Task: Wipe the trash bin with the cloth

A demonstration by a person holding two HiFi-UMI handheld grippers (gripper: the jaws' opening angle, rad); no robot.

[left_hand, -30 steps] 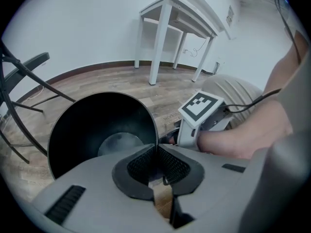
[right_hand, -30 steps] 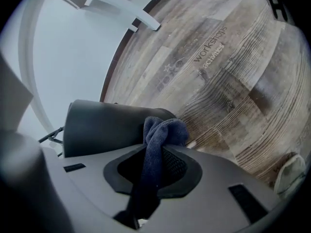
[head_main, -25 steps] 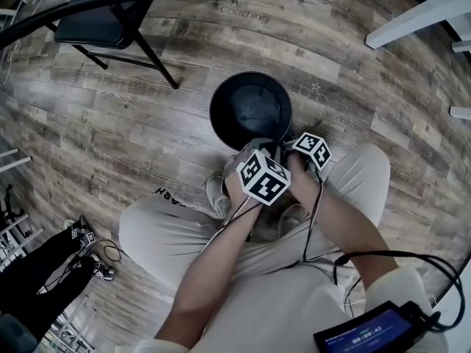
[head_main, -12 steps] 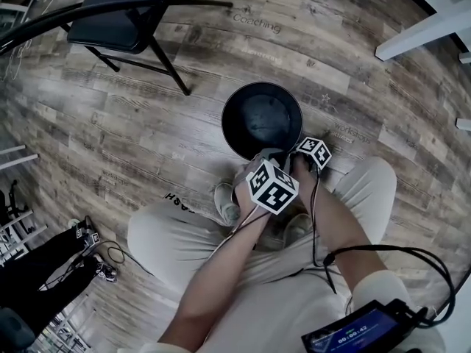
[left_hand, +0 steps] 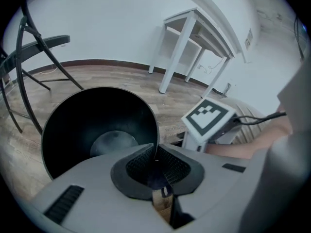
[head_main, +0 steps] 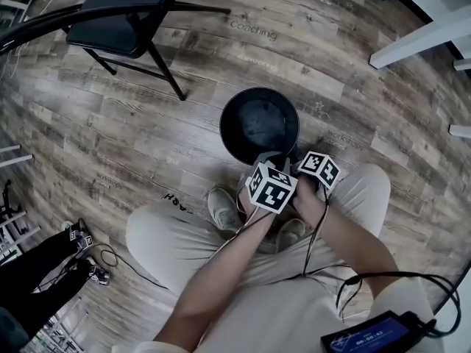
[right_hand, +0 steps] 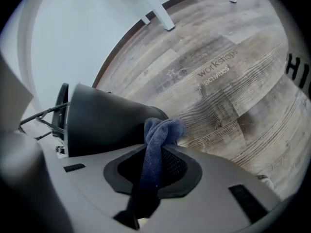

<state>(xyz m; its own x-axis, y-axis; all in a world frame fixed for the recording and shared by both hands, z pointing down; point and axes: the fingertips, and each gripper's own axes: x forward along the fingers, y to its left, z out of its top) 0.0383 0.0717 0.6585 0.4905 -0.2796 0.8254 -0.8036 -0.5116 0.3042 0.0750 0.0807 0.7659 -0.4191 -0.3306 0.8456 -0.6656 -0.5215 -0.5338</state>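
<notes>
Drawn back slightly, right gripper (right_hand: 161, 152) grips cloth (right_hand: 163, 129) beside trash bin (right_hand: 107, 123); left gripper (left_hand: 155, 160) pinches its rim (left_hand: 155, 126).

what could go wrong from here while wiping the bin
The left gripper pinches only the thin rim of the bin, so the bin may slip free or tip under wiping pressure. The cloth is bunched into a narrow wad in the right gripper, so the jaws might scrape the wall, or the cloth could pull out.
</notes>
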